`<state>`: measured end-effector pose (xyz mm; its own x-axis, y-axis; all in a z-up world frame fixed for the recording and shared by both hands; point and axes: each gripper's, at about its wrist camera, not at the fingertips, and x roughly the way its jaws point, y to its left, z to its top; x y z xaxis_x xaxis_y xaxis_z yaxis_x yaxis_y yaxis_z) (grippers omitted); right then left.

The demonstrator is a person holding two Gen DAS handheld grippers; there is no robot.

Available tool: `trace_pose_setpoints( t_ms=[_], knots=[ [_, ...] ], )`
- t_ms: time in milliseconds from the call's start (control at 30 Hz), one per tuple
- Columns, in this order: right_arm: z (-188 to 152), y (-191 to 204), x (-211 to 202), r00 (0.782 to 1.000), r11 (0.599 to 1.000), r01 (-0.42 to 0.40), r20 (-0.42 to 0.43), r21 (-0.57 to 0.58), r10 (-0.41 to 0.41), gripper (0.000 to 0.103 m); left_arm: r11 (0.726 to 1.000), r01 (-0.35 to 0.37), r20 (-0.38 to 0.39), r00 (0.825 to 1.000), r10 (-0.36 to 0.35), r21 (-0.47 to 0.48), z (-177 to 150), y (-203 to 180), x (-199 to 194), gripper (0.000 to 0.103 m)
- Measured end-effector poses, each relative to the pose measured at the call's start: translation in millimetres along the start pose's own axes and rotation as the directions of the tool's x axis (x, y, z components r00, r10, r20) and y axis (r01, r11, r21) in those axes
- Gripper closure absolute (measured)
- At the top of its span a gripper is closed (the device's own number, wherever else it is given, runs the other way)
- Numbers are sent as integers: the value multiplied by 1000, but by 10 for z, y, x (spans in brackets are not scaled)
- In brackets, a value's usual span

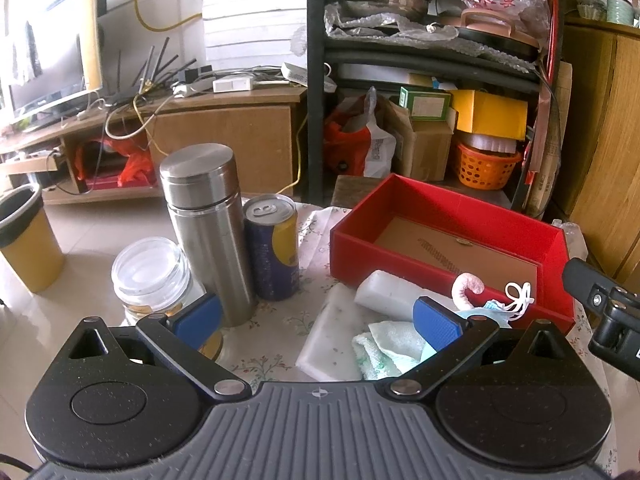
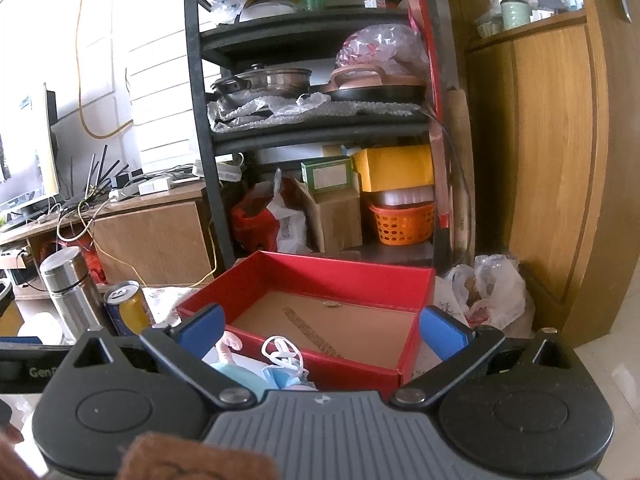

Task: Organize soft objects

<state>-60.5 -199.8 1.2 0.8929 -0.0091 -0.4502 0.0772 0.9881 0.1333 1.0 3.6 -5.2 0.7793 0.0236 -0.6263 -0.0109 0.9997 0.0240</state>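
Observation:
A red open box [image 1: 452, 216] with a brown cardboard floor stands on the table; it also shows in the right wrist view [image 2: 320, 276]. In front of it lies a pile of soft things: a white foam block [image 1: 384, 288], a flat white foam sheet [image 1: 332, 332], a pale green towel [image 1: 384, 352], a blue face mask with white loops [image 1: 500, 304] and a pink curled piece [image 1: 466, 284]. My left gripper [image 1: 318, 320] is open and empty just above the pile. My right gripper [image 2: 320, 328] is open and empty over the box's near edge, with the mask [image 2: 284, 364] below it.
A steel flask [image 1: 208, 224], a blue-yellow can [image 1: 274, 246] and a glass jar [image 1: 150, 276] stand left of the pile. A black shelf rack [image 2: 312, 128] full of clutter, a TV cabinet [image 1: 224, 132] and a wooden cupboard [image 2: 548, 160] stand behind. A bin [image 1: 24, 236] stands on the floor.

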Motion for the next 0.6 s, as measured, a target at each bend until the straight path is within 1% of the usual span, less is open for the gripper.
trace_pose_setpoints(
  t_ms=[600],
  knots=[
    [-8, 53, 53, 1000, 999, 26, -7, -27, -26, 24, 1000, 6, 5, 1000, -6, -3, -2, -34, -28, 5]
  ],
)
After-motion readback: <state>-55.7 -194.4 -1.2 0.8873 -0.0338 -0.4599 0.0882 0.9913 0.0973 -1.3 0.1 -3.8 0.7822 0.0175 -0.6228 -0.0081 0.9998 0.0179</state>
